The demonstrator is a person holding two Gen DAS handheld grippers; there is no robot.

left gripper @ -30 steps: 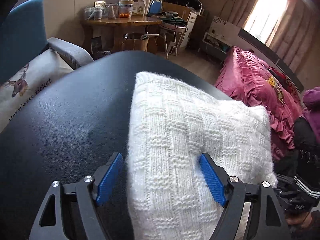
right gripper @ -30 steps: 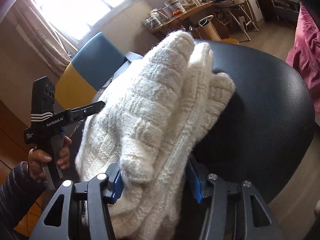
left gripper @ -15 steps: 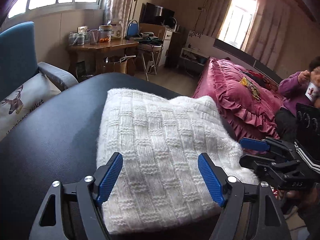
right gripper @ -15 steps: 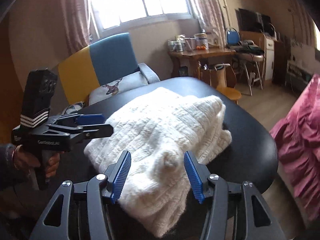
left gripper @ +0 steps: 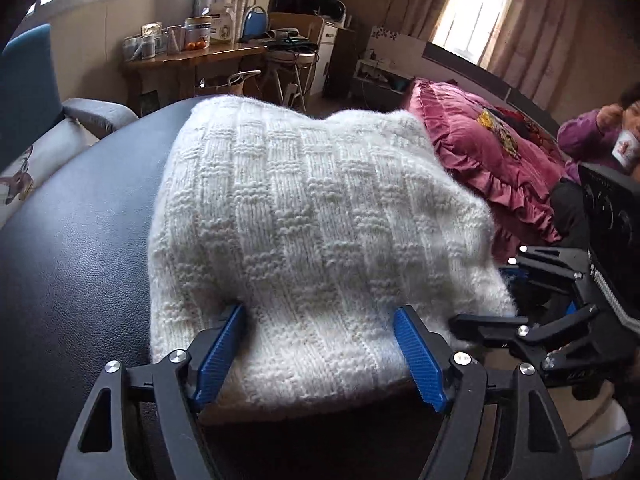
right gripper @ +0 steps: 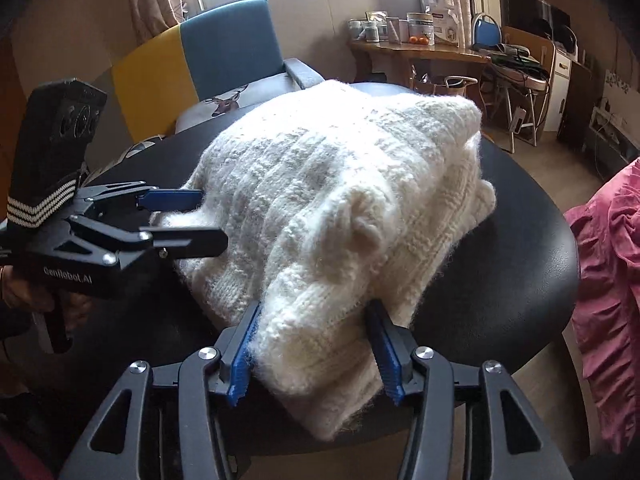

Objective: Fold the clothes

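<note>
A thick white knitted sweater lies folded in a bulging bundle on the round black table. My left gripper grips one end of it. Its blue pads dent the knit on both sides. My right gripper holds the neighbouring end, where the folded layers fill the gap between its pads, and its jaws are closing. That end juts over the table's near edge. The underside of the bundle is hidden.
A blue and yellow armchair stands behind the table. A wooden desk with jars and a stool stand by the far wall. A pink bed lies to the right, and a person in purple sits there with a cup.
The right gripper's view has rolled level, and the sweater it held tilted up now lies across the table. Both grippers have pushed in on its ends, and it bulges higher.
</note>
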